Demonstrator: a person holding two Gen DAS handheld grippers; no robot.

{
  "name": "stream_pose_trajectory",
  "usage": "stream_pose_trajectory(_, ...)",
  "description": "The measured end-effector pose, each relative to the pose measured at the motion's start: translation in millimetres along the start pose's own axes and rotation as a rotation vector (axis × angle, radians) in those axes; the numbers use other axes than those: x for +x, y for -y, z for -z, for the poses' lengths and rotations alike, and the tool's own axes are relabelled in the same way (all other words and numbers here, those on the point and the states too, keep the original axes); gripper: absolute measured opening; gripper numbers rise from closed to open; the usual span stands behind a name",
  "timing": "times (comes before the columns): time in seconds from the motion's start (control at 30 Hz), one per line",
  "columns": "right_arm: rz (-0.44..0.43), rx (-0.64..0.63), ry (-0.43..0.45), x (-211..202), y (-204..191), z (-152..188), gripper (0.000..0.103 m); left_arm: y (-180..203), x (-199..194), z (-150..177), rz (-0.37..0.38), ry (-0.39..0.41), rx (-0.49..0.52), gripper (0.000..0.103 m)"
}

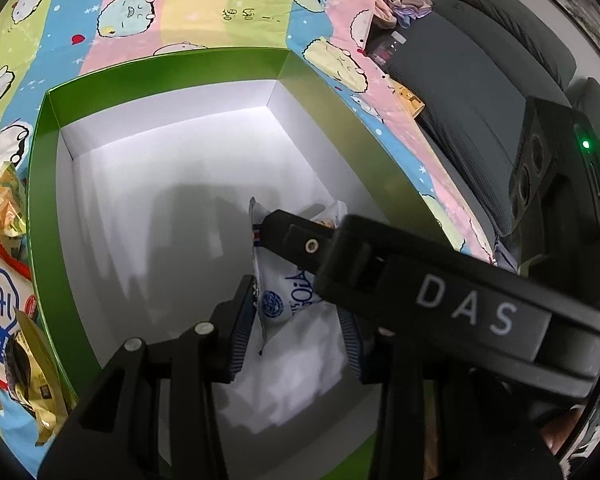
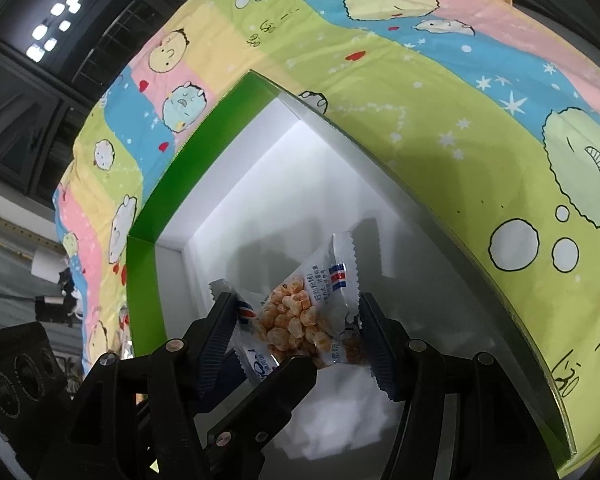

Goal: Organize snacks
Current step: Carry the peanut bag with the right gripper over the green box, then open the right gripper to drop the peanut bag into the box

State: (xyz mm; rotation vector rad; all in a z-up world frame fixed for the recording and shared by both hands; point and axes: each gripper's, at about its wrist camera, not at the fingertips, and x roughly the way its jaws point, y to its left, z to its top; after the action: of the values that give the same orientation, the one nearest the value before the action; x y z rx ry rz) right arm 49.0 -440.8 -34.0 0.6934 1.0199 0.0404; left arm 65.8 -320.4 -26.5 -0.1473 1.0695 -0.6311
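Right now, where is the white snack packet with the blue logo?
In the left wrist view, the white snack packet hangs low inside the green box, near its right wall, between the left hand-held gripper's fingers.

The green box [image 1: 40, 184] was open on top, so a gripper could go straight down into it. Most of its white floor was bare, with lots of room at the far end. Its tall walls blocked the way in from the sides. One snack packet [image 2: 300, 320] and both grippers crowded the near corner. More snack bags [image 1: 8, 264] lay just outside the left wall.
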Motion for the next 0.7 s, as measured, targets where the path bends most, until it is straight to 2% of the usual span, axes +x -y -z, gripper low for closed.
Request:
stream_pose_trajectory(0.2,-0.003,0.015,0.03,-7.3,5.0,11.1,0.062,5.7,-3.4,8.8,-0.007,0.003,0.037,0.038)
stream_pose_trajectory(0.7,0.028,-0.001,0.031,-9.7,3.0,16.0,0.063,4.7,-4.4,13.9,-0.008,-0.007,0.024,0.038)
